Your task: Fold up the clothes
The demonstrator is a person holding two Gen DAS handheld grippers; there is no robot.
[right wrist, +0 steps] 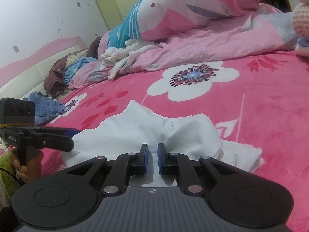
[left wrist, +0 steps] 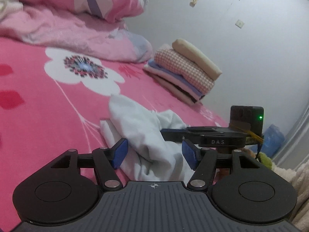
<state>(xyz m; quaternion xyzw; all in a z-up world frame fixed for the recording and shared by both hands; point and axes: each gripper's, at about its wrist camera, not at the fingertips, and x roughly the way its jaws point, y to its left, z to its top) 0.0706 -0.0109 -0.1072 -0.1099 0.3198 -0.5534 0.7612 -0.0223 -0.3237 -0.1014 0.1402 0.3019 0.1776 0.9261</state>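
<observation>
A crumpled white garment lies on the pink flowered bedsheet. My left gripper is open, its blue pads standing on either side of a raised fold of the cloth. The right gripper is shut on the near edge of the white garment, with a thin strip of cloth showing between its pads. In the left wrist view the right gripper reaches in from the right, its tips buried in the cloth. The right wrist view shows the left gripper at the garment's left edge, held by a hand.
A stack of folded clothes sits by the wall. A pink quilt and a pillow are heaped at the far side. Jeans lie near the headboard, a plush toy at right.
</observation>
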